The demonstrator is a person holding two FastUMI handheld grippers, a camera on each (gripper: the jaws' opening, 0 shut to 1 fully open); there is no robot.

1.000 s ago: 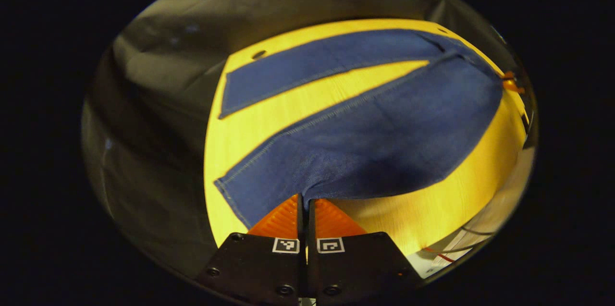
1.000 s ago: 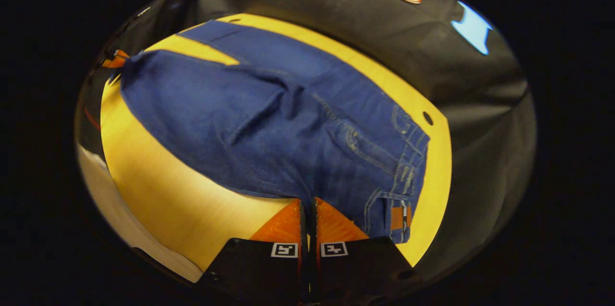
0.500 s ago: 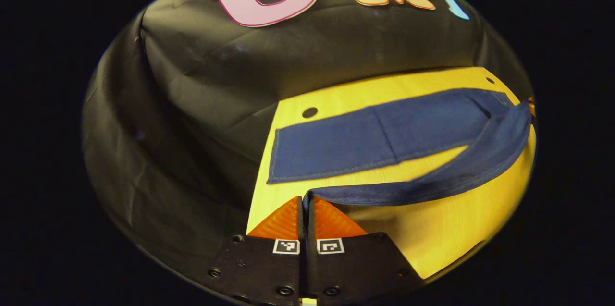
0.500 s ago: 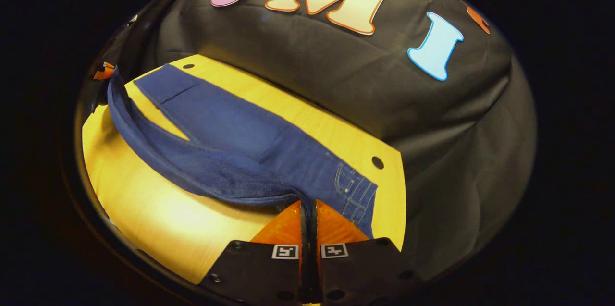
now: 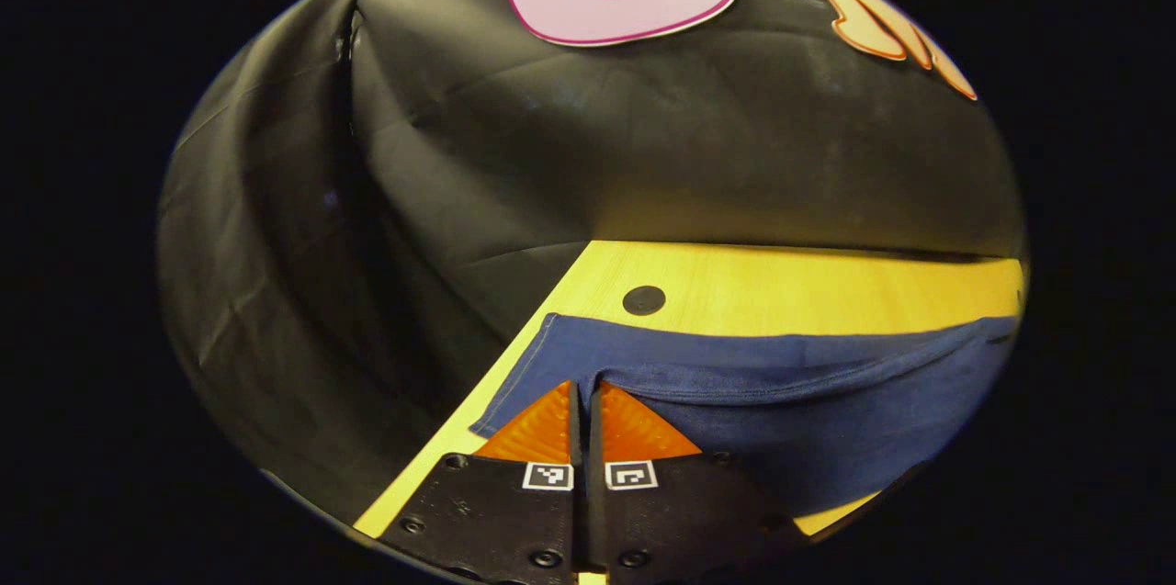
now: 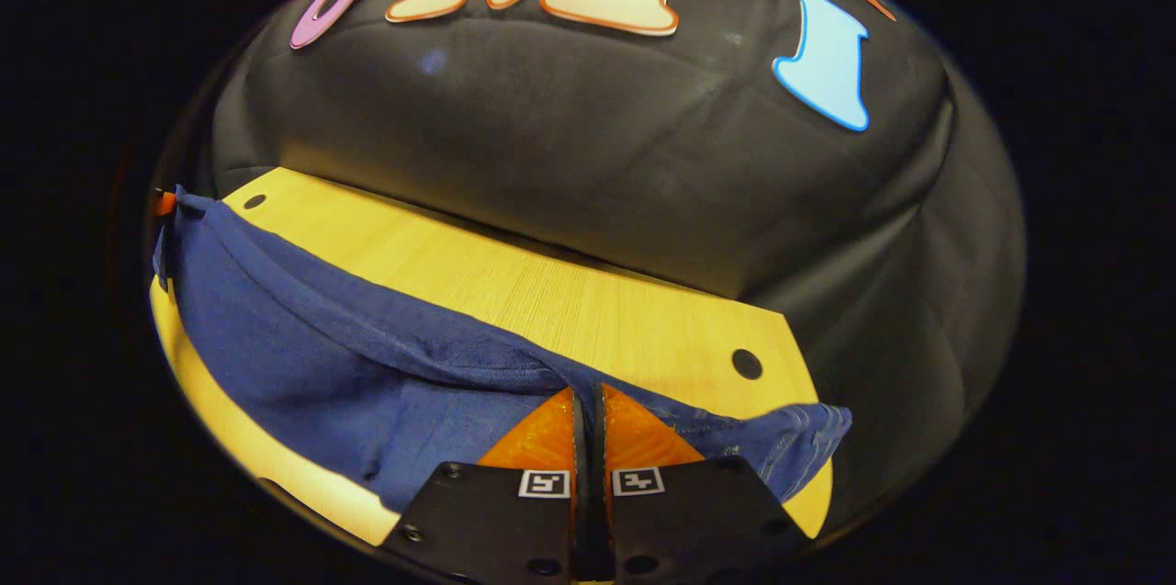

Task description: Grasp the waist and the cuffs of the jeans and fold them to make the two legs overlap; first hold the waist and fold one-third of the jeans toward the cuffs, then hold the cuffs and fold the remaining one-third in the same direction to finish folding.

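Blue denim of the jeans point(image 5: 781, 401) lies along your yellow wooden bench point(image 5: 827, 291), one leg drawn over the other. Your left claw point(image 5: 581, 410) is clenched on the cuff edge near the bench's end, and your right claw point(image 6: 588, 424) is clenched on the waist point(image 6: 790, 447).

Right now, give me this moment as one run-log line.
stage: legs-overlap fold | left gripper: shut on jeans at cuff end | right gripper: shut on jeans at waist end | table: far strip bare
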